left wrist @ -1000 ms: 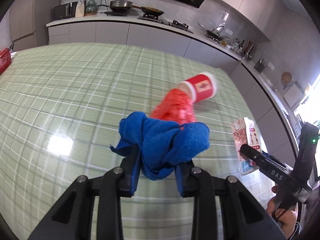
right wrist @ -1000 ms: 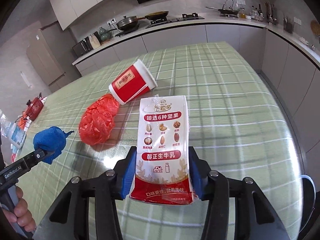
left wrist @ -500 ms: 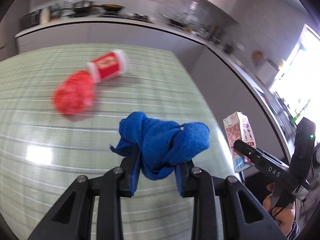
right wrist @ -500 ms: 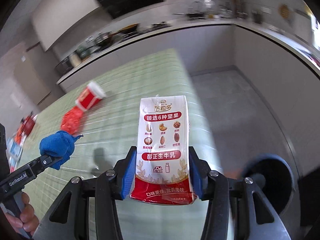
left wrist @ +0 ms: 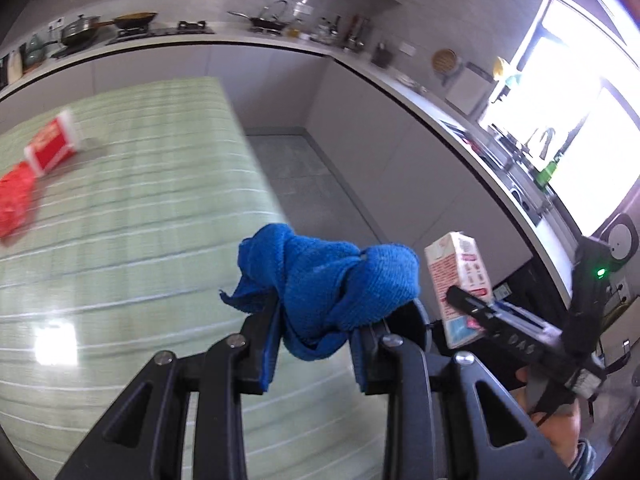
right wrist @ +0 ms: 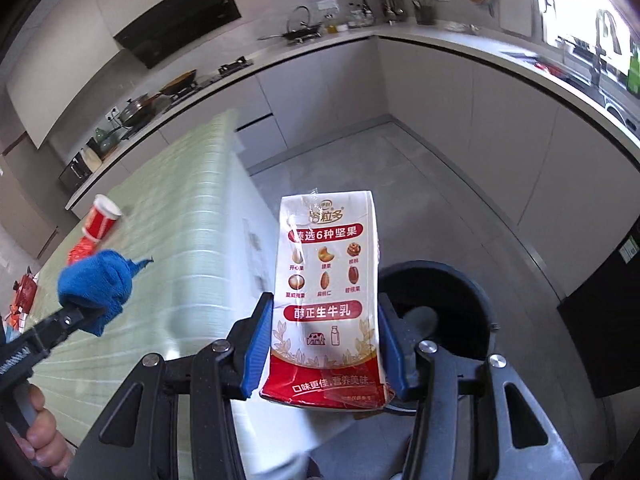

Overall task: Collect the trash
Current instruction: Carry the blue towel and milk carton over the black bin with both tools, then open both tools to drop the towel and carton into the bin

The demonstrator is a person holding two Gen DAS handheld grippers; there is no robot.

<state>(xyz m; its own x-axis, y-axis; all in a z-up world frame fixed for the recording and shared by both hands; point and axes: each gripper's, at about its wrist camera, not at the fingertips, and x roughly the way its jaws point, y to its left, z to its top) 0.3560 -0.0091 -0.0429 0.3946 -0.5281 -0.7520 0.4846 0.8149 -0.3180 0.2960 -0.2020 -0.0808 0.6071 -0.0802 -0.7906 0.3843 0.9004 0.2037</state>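
Note:
My left gripper (left wrist: pixel 316 344) is shut on a crumpled blue cloth (left wrist: pixel 328 280), held above the right edge of the green checked table (left wrist: pixel 120 240). My right gripper (right wrist: pixel 324 344) is shut on an upright white and red milk carton (right wrist: pixel 326 280), held off the table, with a black round trash bin (right wrist: pixel 444 308) on the floor just behind it. The carton (left wrist: pixel 458 280) and the right gripper (left wrist: pixel 480 316) also show in the left wrist view. The cloth (right wrist: pixel 96 284) also shows in the right wrist view. A red paper cup (left wrist: pixel 54 146) lies on its side beside a crumpled red plastic bag (left wrist: pixel 14 200).
Grey kitchen counters (right wrist: pixel 440 40) with pans and utensils run along the back and right walls. Grey tiled floor (right wrist: pixel 360 168) lies between the table and the cabinets. A bright window (left wrist: pixel 580 100) is at the right. A dark cabinet (right wrist: pixel 604 320) stands near the bin.
Both grippers have swung right, off the table's edge toward the floor and the bin, each keeping its load. The cup and red bag now sit far left.

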